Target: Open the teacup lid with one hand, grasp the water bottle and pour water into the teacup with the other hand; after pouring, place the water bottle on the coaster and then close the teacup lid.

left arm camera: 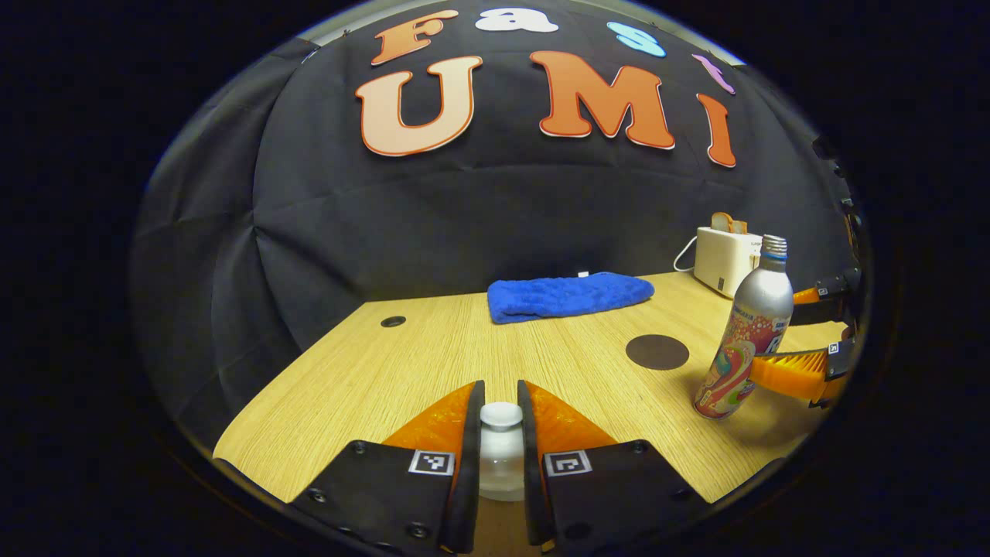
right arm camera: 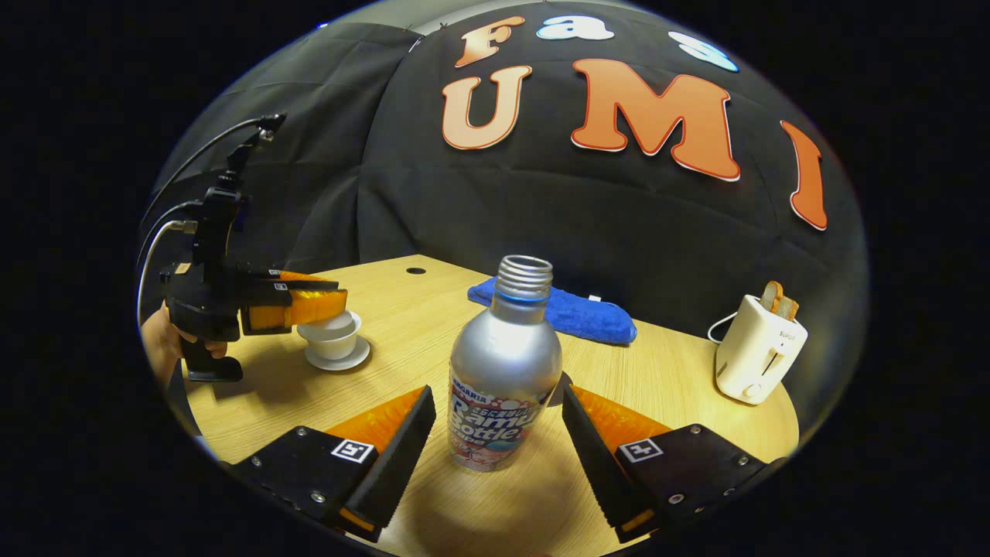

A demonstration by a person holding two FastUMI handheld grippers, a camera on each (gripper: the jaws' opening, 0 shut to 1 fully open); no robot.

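Left gripper (left arm camera: 501, 433): fingers pinching the knob of the teacup lid (left arm camera: 501, 415), teacup (right arm camera: 331, 334) on its saucer at table's left. Right gripper (right arm camera: 499, 433): fingers spread either side of the uncapped water bottle (right arm camera: 504, 371), upright on the table (left arm camera: 464, 348). Coaster (left arm camera: 657, 352): near bottle
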